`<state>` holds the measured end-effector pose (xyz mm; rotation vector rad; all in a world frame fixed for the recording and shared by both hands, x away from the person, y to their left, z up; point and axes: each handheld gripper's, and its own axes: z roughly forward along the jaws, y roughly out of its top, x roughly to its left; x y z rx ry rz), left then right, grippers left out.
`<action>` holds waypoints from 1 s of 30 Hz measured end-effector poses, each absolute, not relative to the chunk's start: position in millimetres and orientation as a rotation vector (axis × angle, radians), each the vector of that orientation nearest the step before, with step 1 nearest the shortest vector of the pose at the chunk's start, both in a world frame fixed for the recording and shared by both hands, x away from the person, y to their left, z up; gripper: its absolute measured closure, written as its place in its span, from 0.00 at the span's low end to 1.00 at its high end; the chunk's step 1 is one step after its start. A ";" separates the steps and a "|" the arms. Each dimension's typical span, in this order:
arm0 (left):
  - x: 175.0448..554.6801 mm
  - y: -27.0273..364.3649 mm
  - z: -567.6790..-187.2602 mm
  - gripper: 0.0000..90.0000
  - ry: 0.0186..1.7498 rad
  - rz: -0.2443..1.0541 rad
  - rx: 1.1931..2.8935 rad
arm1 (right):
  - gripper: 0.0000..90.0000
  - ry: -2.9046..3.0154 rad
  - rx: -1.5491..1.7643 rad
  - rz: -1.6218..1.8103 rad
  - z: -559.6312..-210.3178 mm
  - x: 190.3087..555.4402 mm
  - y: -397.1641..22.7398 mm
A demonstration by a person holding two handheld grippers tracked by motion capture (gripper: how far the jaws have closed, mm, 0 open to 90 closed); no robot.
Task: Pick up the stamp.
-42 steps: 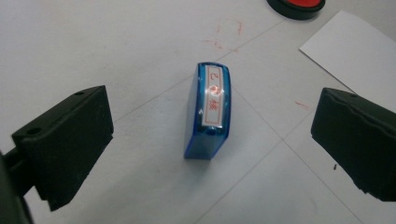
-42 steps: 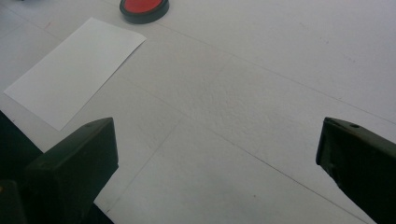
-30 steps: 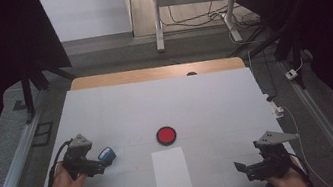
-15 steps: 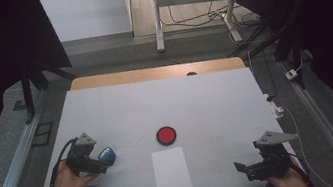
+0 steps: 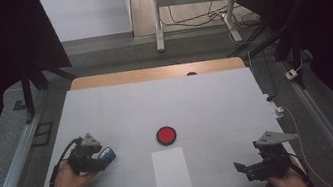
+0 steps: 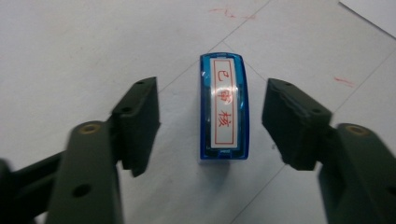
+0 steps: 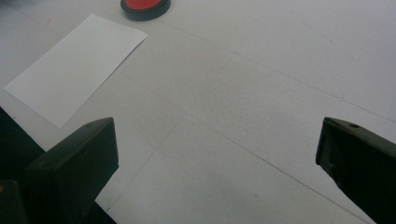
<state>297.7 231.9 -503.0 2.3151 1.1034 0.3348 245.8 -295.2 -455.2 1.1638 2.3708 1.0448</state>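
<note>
A blue stamp (image 6: 224,107) with a white label and red characters lies flat on the white table (image 5: 165,98), at the left (image 5: 107,153). My left gripper (image 6: 210,123) straddles it. Its jaws have just been closing, and a gap still shows on each side between the pads (image 6: 140,121) and the stamp. In the high view the left gripper (image 5: 102,155) rests low on the table in the person's left hand. My right gripper (image 5: 244,171) sits at the front right, open (image 7: 219,140) over bare table.
A round red ink pad (image 5: 166,135) in a black rim lies mid-table, also seen far off (image 7: 145,5). A white sheet of paper (image 5: 171,171) lies just in front of it, left of the right gripper (image 7: 74,67). A wooden strip (image 5: 156,73) edges the far side.
The left hand has edged slightly toward the stamp, which stays where it lay. The right hand and gripper have not moved.
</note>
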 end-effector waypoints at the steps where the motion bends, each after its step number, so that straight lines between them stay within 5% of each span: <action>1: 297.6 232.0 -502.3 0.45 1.106 0.335 2.307 | 0.00 2.371 1.164 1.045 -455.2 245.8 -295.2; 13: 297.9 231.6 -499.6 0.77 1.093 0.301 2.311 | 0.00 2.376 1.161 1.043 -455.4 245.9 -294.9; 30: 295.0 229.8 -494.7 0.78 1.053 0.314 2.319 | 0.00 2.376 1.161 1.043 -455.5 245.8 -294.7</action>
